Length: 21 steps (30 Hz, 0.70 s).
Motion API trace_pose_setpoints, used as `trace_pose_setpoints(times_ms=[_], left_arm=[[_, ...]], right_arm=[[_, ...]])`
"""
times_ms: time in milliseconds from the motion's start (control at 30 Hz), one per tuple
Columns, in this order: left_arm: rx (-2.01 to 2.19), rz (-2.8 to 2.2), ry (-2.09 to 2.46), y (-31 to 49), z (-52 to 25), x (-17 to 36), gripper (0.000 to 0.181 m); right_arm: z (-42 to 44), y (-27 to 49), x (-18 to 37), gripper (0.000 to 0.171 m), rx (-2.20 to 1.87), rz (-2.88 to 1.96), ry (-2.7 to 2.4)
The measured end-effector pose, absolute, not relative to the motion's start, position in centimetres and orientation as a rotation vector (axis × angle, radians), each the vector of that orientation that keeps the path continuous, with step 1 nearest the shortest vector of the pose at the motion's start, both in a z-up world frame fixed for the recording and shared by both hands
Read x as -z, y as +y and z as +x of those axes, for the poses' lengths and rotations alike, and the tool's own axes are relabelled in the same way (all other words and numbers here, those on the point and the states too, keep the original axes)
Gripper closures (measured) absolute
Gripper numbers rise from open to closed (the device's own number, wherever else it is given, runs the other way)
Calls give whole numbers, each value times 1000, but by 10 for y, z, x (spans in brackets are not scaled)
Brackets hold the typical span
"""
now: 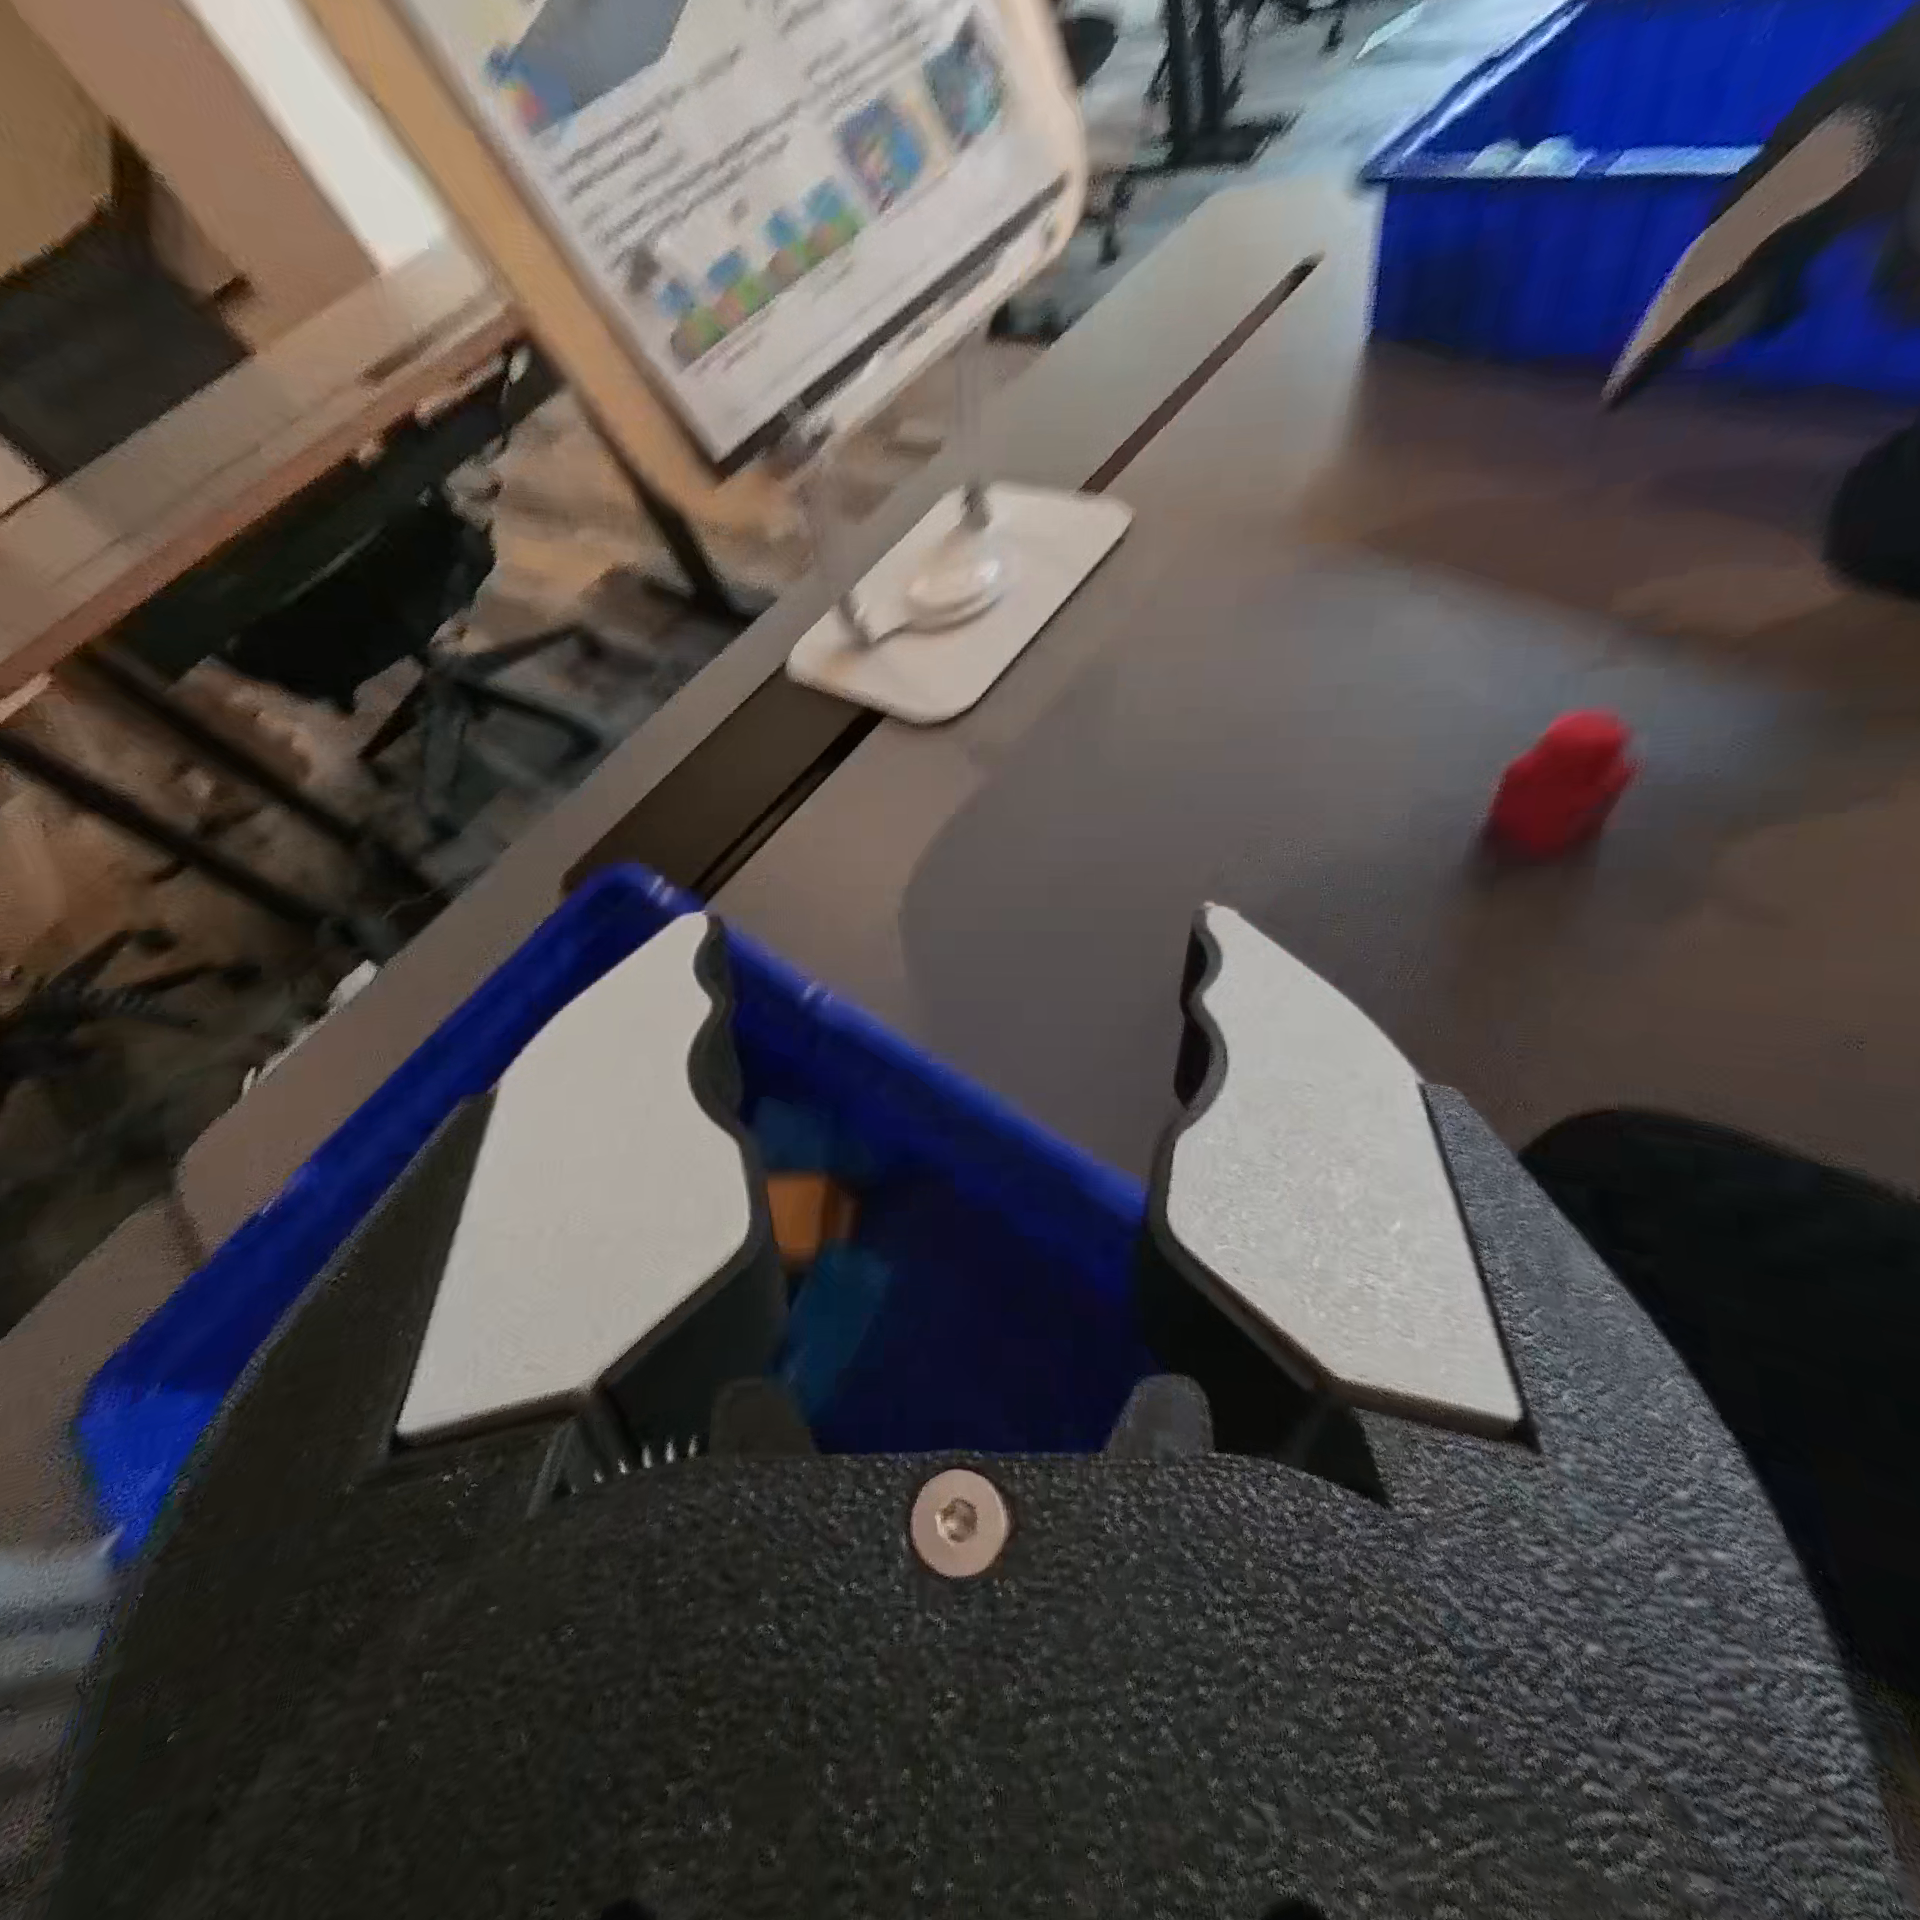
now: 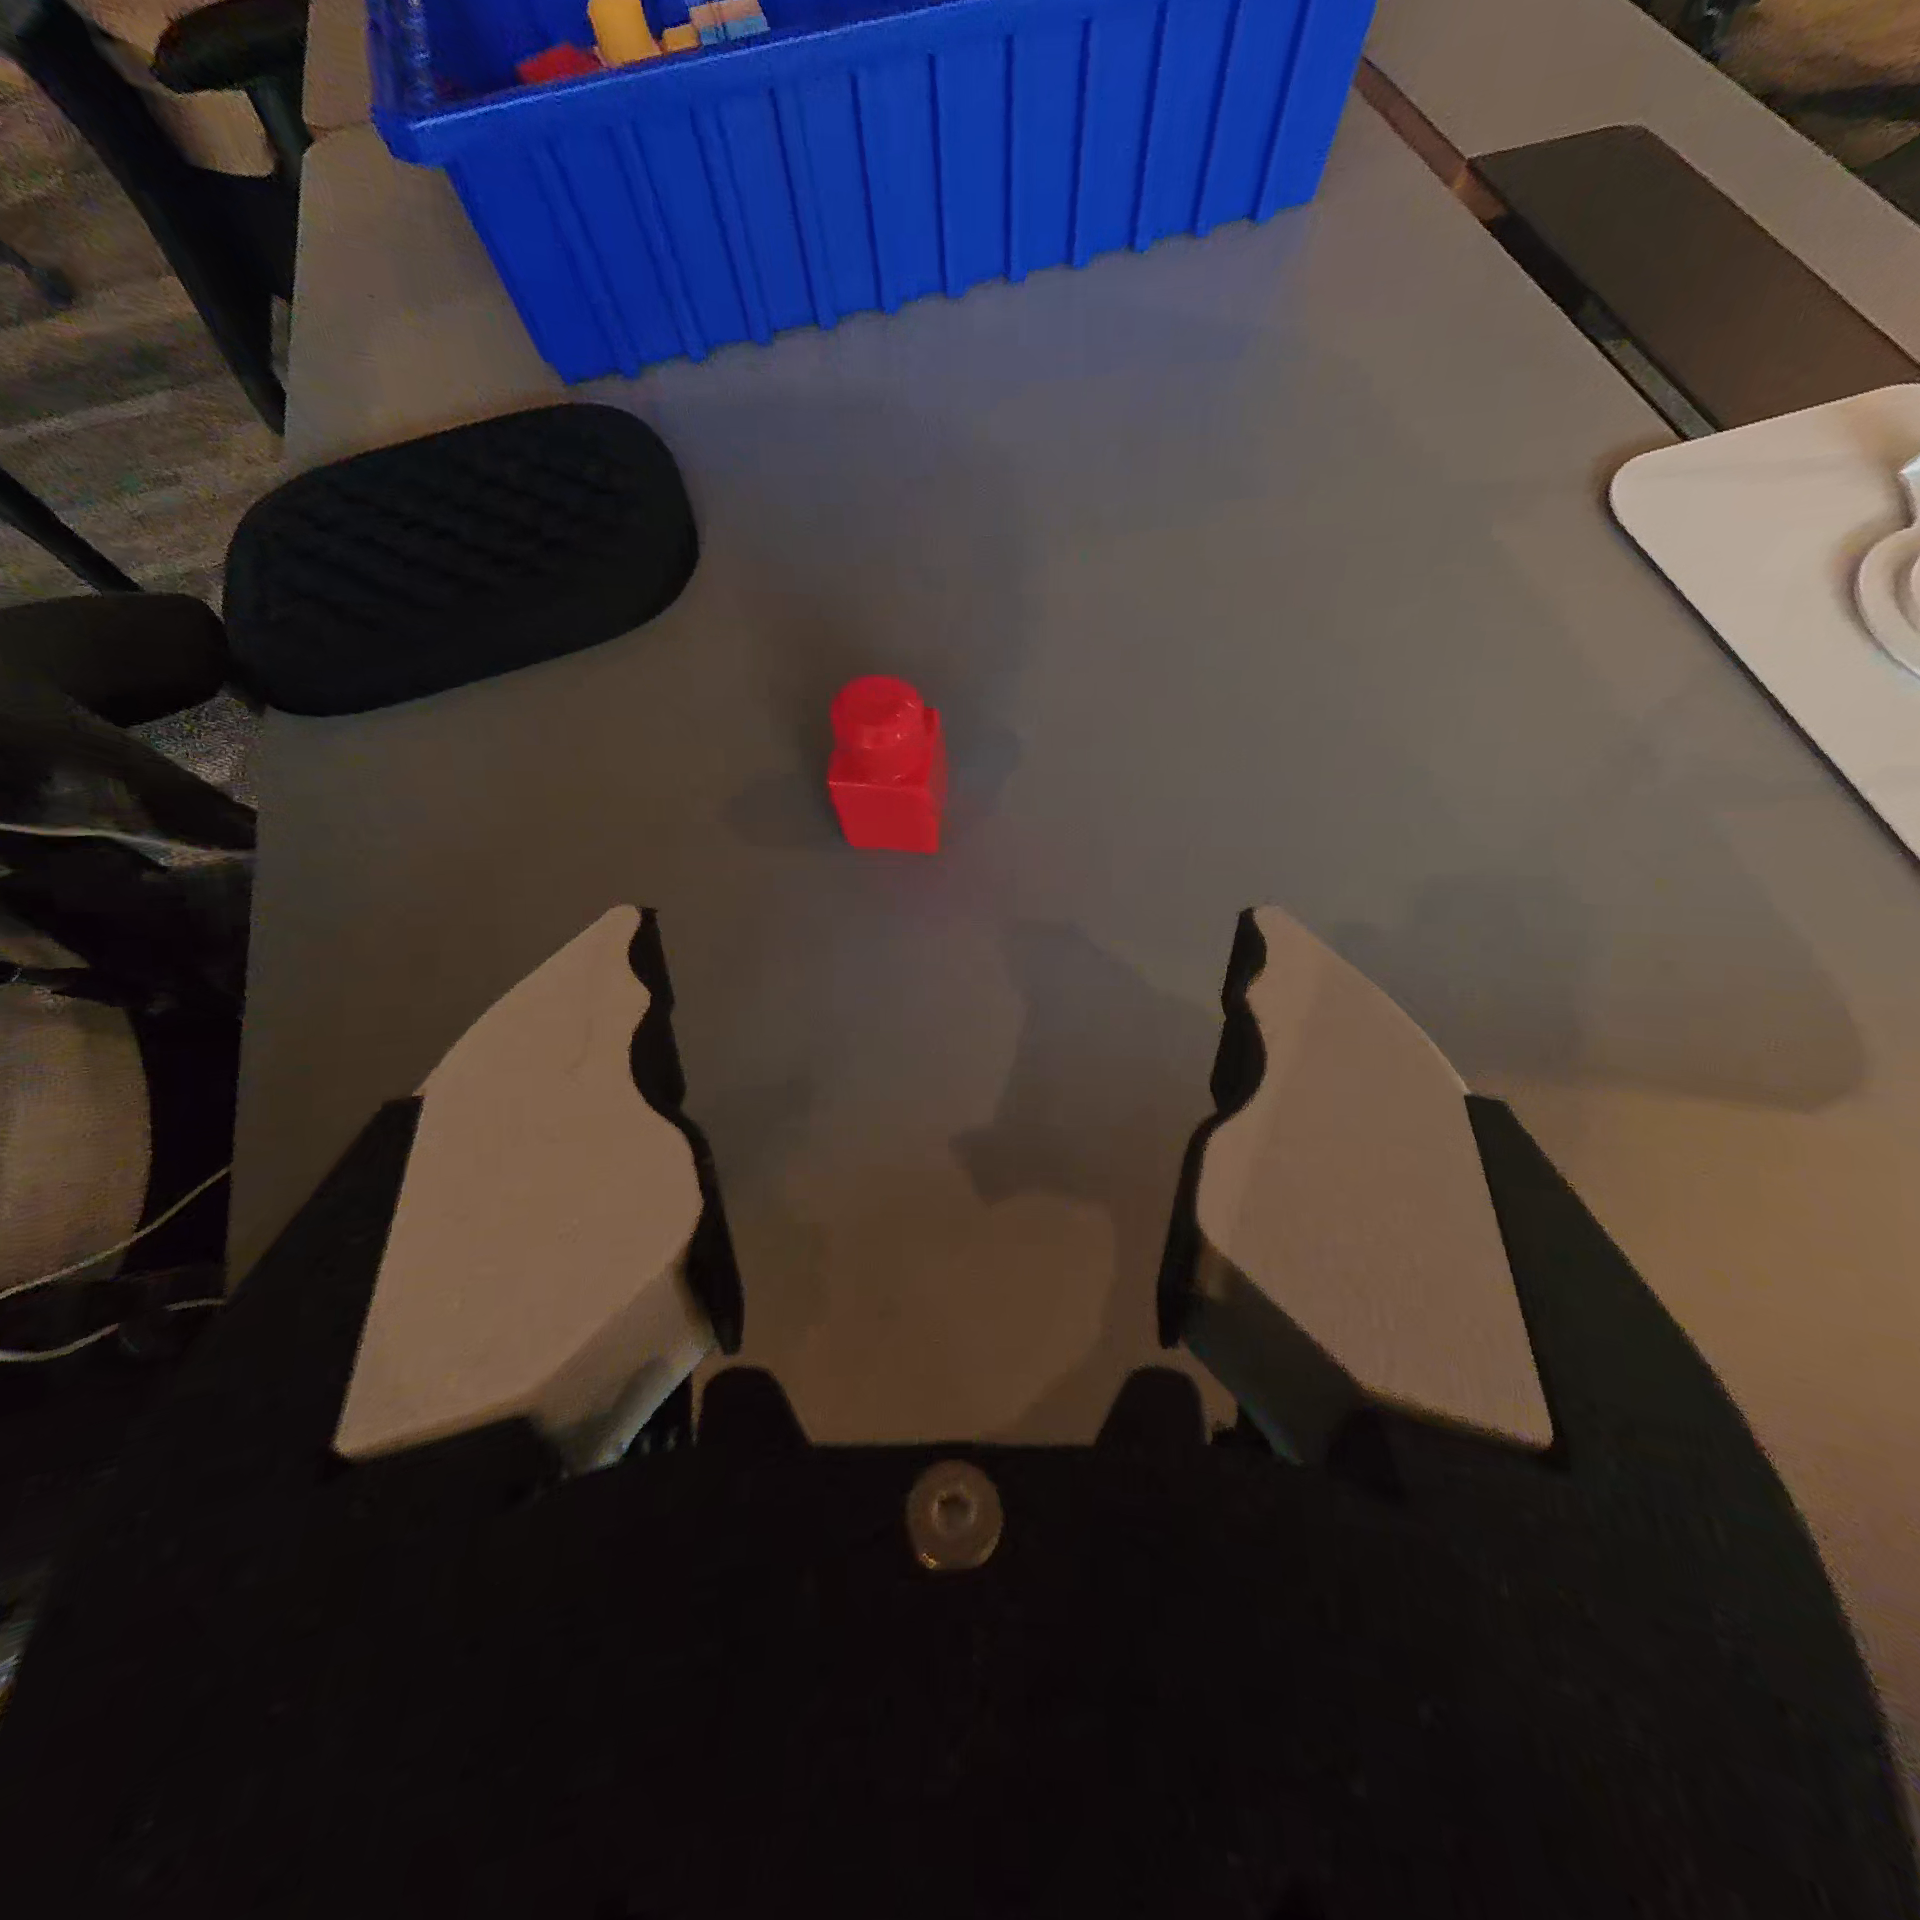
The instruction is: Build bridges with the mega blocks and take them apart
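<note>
1 red block [image 2: 885,767] stands upright, stud up, alone on the grey table [image 2: 1195,582], well clear of everything around it. Right gripper [image 2: 945,920] hovers above the table just short of that block, jaws spread wide, nothing between them; the block sits ahead of the gap and slightly toward the left finger. Beyond the block, a ribbed blue bin [image 2: 883,208] rests at the far table edge, with loose blocks [image 2: 623,31] in yellow, red and light blue showing inside. A black padded case [image 2: 457,556] lies to the block's left, near the table edge. A white stand base [image 2: 1766,582] sits at the right. Left gripper [image 1: 951,920] is over a second blue bin [image 1: 582,997] at the table's near corner, jaws also wide and empty; an orange block [image 1: 810,1210] and bluish pieces show below in the bin, blurred. From that side the red block [image 1: 1558,784] appears off to the right on the table, and a tilted display screen [image 1: 769,197] rises from the stand base [image 1: 961,603].
</note>
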<state>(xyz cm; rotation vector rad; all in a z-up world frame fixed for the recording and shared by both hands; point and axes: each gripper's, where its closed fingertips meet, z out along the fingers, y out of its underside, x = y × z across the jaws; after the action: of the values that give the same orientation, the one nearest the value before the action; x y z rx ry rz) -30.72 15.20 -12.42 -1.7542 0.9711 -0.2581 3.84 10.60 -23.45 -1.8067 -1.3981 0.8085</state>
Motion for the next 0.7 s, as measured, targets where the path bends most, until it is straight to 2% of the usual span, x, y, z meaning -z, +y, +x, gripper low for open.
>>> trace_pose_setpoints(times_ms=[167,267,433,700], left_arm=[[210,-1973,1013,154,-375,157,95],[262,-2092,1075,153,-391,191,101],[253,-2233,1255,160,-406,255,99],[209,-2319,1353,186,-420,307,121]], right_arm=[[43,110,240,70,-792,-1832,-1388],[46,111,243,70,-778,-1848,-1389],[47,114,246,70,-771,-1866,-1382],[49,119,252,70,-756,-1900,-1374]])
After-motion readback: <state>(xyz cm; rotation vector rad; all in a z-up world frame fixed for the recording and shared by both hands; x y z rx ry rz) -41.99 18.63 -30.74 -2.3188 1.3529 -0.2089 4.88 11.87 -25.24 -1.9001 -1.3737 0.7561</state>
